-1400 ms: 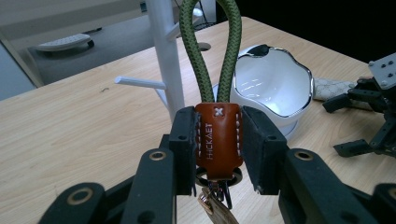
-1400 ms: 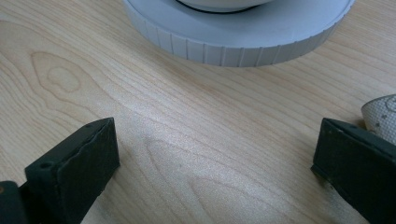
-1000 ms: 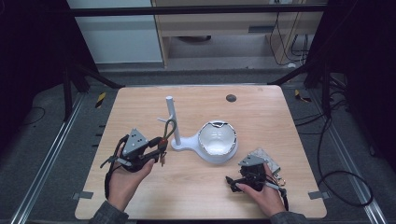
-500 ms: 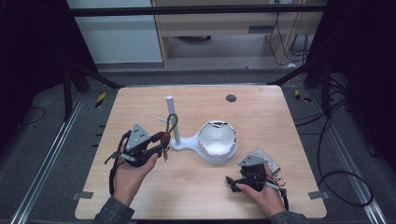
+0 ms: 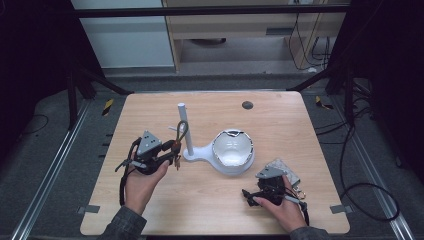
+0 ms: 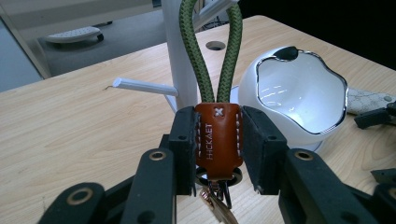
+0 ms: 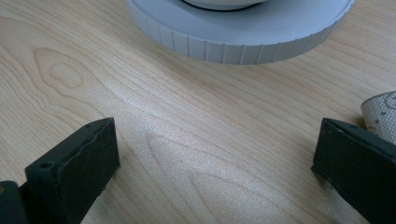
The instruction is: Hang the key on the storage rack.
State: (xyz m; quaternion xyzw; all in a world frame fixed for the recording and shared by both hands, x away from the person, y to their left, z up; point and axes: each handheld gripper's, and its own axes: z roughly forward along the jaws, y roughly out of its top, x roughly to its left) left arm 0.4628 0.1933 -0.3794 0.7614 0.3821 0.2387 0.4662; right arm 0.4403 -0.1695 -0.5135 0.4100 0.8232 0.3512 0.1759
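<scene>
Between the left tongs (image 6: pixel 217 154), pinched by its brown leather tab, sits the key fob (image 6: pixel 217 137): both pads pressed flat against the leather, green cord loop (image 6: pixel 210 51) standing upright above them, keys hanging below.

Landmark: white stand post (image 5: pixel 185 130).
- Fob and left tongs (image 5: pixel 172 150) just left of the post in the high view; loop at the height of the post's short side peg (image 6: pixel 142 87).
- Change over the last second: left hand has carried the fob closer in toward the post; half a second ago it sat slightly farther out. Right hand unmoved.
- Judgement: loop is being lined up to hang on the peg; not yet over it.

White bowl (image 5: pixel 233 150), part of the same stand, right of the post. Right tongs (image 5: pixel 250 195) well right of the post, resting low on the counter (image 5: pixel 280 125), jaws wide apart, holding nothing. Patterned pouch (image 5: pixel 282 167) just beyond them.

Views compared:
- Left gripper view gives grip detail, stitching and the peg clearly; high view blurs these.
- Right gripper view shows the stand's ribbed base rim (image 7: pixel 233 44) and a pouch corner (image 7: pixel 380 114) close up.
- High view alone gives the overall layout.
</scene>
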